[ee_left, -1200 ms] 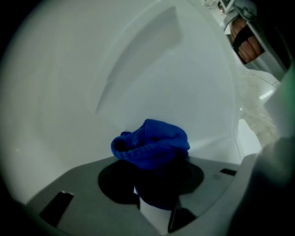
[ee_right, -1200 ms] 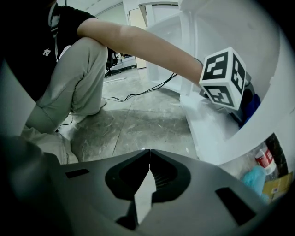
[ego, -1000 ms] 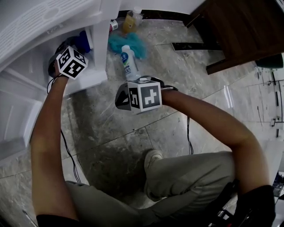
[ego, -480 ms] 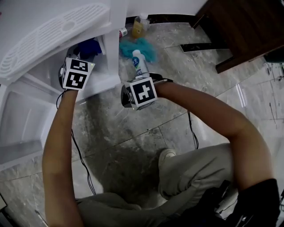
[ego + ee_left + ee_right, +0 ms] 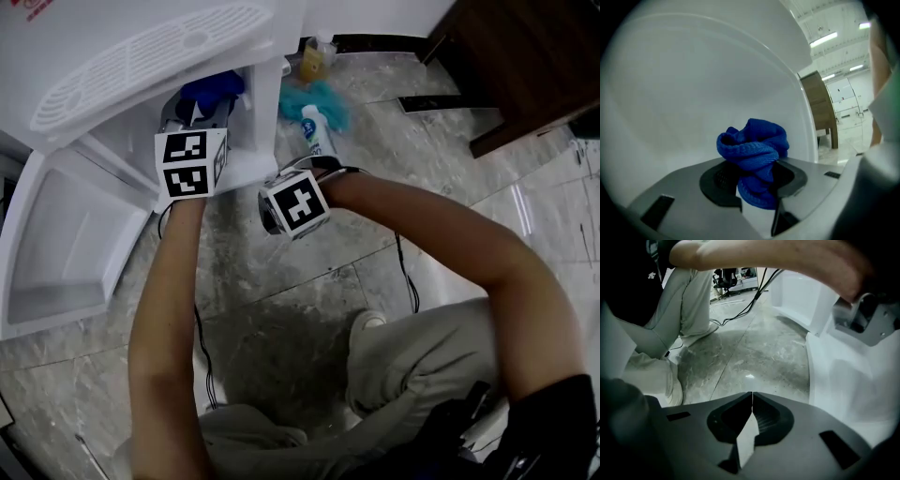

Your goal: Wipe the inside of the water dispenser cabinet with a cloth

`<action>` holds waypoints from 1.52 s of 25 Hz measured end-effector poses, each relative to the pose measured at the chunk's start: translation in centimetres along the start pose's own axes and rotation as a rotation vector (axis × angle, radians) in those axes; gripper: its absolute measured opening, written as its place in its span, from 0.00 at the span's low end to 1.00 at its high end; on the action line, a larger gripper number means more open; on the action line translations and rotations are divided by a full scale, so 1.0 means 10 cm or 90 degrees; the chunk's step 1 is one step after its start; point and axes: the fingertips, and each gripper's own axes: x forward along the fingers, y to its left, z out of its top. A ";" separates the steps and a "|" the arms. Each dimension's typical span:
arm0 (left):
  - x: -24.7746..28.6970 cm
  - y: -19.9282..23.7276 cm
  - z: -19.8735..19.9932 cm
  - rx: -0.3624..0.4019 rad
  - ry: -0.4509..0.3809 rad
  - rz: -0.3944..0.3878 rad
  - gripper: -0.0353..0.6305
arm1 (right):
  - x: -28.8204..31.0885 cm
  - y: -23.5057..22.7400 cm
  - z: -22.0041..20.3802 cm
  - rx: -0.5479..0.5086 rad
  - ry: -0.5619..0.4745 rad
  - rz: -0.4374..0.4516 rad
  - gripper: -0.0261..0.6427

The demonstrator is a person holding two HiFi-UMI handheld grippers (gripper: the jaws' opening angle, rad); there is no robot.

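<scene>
The white water dispenser cabinet (image 5: 267, 122) stands at the upper left with its door (image 5: 66, 234) swung open. My left gripper (image 5: 192, 117) reaches into the opening, shut on a bunched blue cloth (image 5: 212, 90). In the left gripper view the cloth (image 5: 754, 150) bulges out between the jaws of the left gripper (image 5: 757, 176), close to the cabinet's smooth white inner wall (image 5: 693, 93). My right gripper (image 5: 286, 211) hangs just outside the cabinet's front corner and points down at the floor. Its jaws (image 5: 751, 401) are shut with nothing between them.
On the marble floor beside the cabinet lie a white spray bottle (image 5: 317, 136), a teal fluffy cloth (image 5: 328, 97) and a small yellowish bottle (image 5: 312, 61). Dark wooden furniture (image 5: 525, 56) stands at the upper right. Cables (image 5: 403, 272) and the person's knee and shoe (image 5: 370, 323) are below.
The left gripper has risen inside the cabinet with the blue cloth and rolled over. The right gripper has shifted slightly toward the cabinet corner, still shut.
</scene>
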 end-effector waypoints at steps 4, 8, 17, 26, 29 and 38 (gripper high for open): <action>0.05 0.10 0.42 -0.024 -0.075 0.015 0.30 | 0.06 0.16 -0.20 0.024 0.031 0.030 0.04; 0.13 0.26 0.82 -0.052 -0.140 0.064 0.29 | 0.04 0.29 -0.31 0.045 0.033 0.053 0.04; 0.27 0.38 0.83 -0.071 -0.166 0.107 0.29 | -0.03 0.31 -0.43 0.027 0.023 0.031 0.04; 0.47 0.57 0.82 -0.030 -0.130 0.115 0.29 | -0.04 0.50 -0.60 0.019 0.041 0.043 0.04; 0.37 0.48 0.80 -0.041 -0.139 0.123 0.29 | 0.00 0.49 -0.60 0.006 0.055 0.047 0.04; 0.40 0.47 0.77 -0.040 -0.121 0.101 0.29 | 0.05 0.50 -0.29 -0.029 0.038 0.066 0.04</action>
